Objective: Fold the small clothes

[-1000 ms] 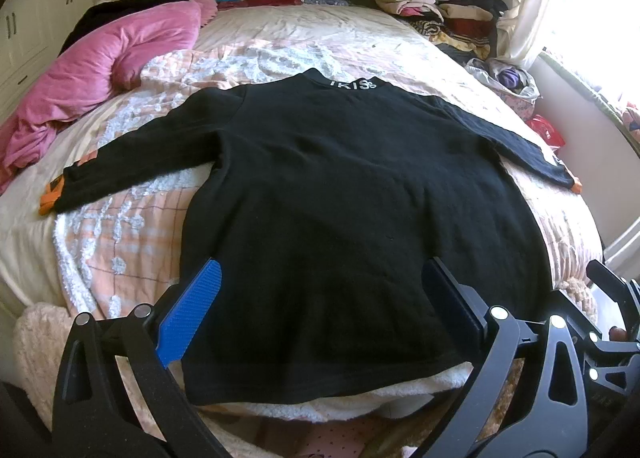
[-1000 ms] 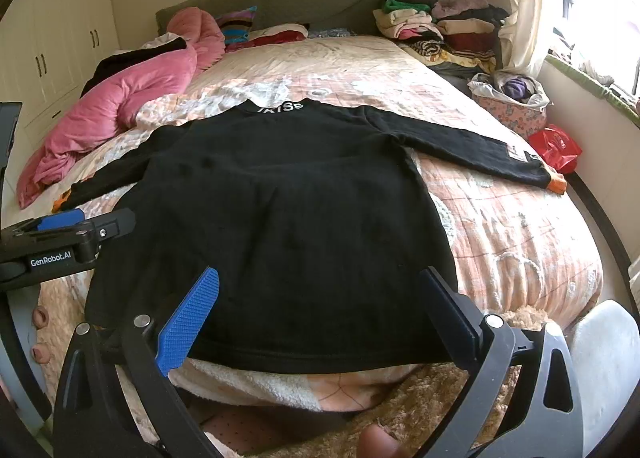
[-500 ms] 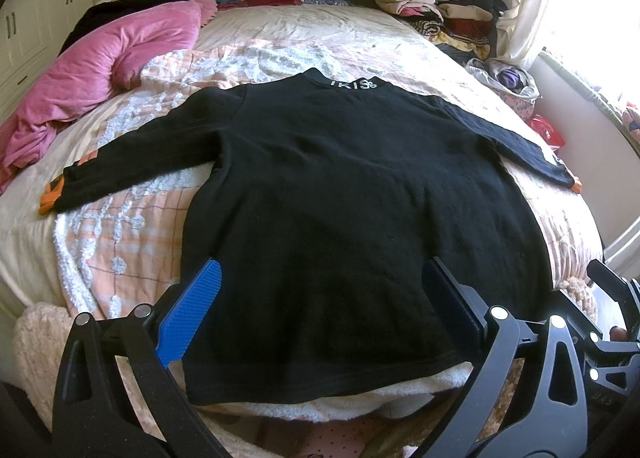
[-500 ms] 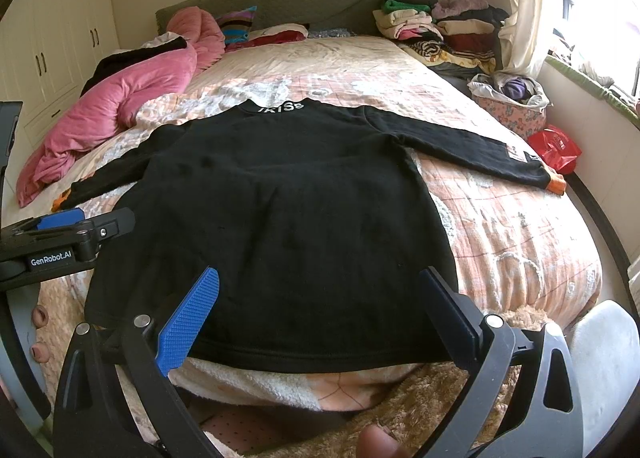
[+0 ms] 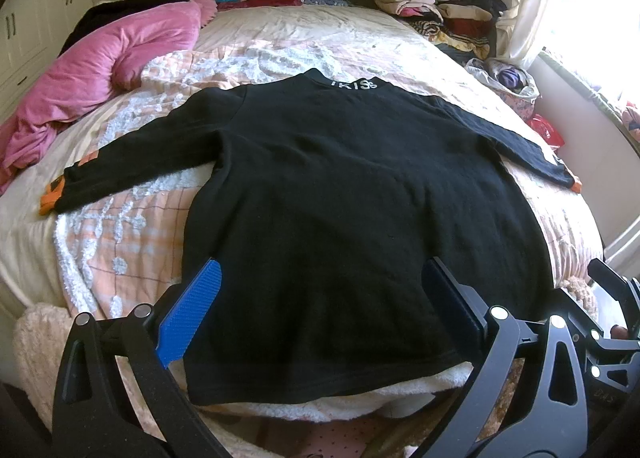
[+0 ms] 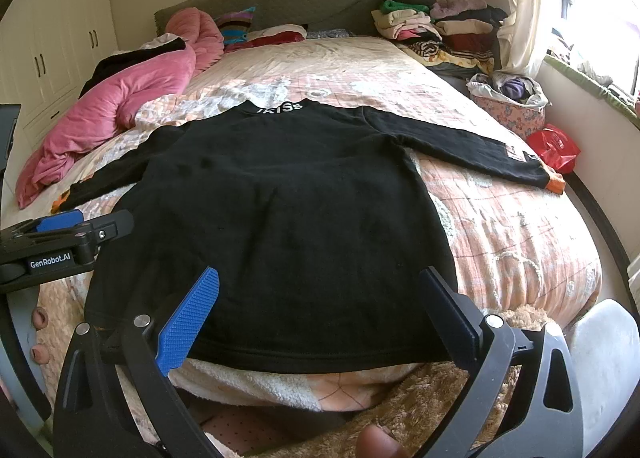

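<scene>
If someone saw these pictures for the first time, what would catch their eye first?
A black long-sleeved top lies flat, sleeves outspread, across the middle of the bed, hem toward the cameras. A rumpled pink quilt is heaped along the bed's left edge. Both grippers, left and right, hover with jaws open above the hem.

Black long-sleeved sweater point(image 5: 352, 226) spread flat on the bed point(image 5: 312, 38), unfolded.

It lies back-side or front-side up (which one cannot be told), with its collar point(image 5: 354, 83) toward the headboard and its hem point(image 6: 320, 354) at the foot edge of the bed, draped over a fluffy cream layer of bedding. The collar carries white lettering. Both sleeves are stretched out sideways and slightly toward the foot: the left sleeve point(image 5: 136, 162) ends in an orange cuff point(image 5: 50, 198), and the right sleeve point(image 6: 468, 150) ends in an orange cuff point(image 6: 556, 183) with a small pale patch point(image 6: 516, 154) just above it. The body looks smooth, with only faint creases.
</scene>
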The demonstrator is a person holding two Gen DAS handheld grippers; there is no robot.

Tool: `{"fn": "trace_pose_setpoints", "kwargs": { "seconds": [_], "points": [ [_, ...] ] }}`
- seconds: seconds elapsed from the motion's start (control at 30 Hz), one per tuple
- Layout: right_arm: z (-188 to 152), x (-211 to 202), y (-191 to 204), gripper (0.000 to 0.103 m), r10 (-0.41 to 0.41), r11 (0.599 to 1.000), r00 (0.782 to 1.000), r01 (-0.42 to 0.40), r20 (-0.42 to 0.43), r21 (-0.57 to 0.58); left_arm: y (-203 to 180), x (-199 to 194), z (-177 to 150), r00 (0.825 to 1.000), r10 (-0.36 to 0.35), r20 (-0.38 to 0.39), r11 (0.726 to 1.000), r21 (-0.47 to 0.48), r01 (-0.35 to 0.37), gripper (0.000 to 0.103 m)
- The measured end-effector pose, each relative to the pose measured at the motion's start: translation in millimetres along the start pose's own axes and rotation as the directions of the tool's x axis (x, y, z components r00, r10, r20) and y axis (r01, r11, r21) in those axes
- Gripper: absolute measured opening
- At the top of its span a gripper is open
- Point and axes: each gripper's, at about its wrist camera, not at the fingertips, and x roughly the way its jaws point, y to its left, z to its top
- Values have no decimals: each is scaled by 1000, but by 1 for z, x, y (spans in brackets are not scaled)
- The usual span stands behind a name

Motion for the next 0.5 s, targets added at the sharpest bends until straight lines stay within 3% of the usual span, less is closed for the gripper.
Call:
{"fn": "trace_pose_setpoints", "kwargs": {
  "seconds": [0.5],
  "points": [
    [2, 1, -2, 99, -1, 1000, 1000, 1, 2, 6, -3, 1, 3, 1000, -5, -8, 1000, 5, 5, 94]
  ]
}}
